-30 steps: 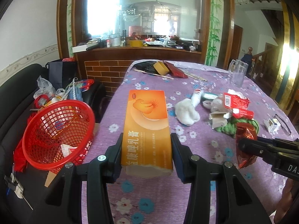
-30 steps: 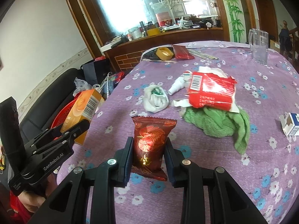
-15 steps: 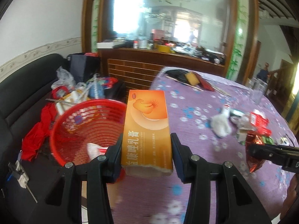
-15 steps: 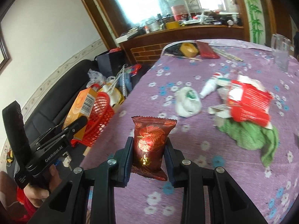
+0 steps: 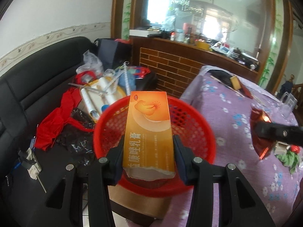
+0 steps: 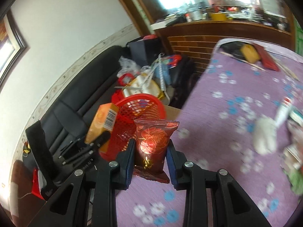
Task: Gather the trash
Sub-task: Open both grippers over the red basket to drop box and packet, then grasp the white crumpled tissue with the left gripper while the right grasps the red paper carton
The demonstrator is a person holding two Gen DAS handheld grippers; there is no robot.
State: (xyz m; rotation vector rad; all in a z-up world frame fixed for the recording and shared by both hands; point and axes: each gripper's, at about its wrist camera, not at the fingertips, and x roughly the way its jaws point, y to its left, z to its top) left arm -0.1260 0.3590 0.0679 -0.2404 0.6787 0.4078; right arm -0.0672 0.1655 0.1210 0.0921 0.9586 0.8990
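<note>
The left gripper (image 5: pixel 148 160) is pinching an orange medicine box (image 5: pixel 148 132) by its long sides and holding it right over the red mesh basket (image 5: pixel 195 132), the torn near end of the box hanging above the basket's near rim. The right gripper (image 6: pixel 150 158) is squeezing a dark red snack wrapper (image 6: pixel 152 141) upright between its pads, just beside the basket on the side of the purple flowered tablecloth (image 6: pixel 236 128). The basket is sitting on a brown cardboard box (image 5: pixel 136 202) beside the table edge, with a black sofa (image 5: pixel 37 71) beyond it.
</note>
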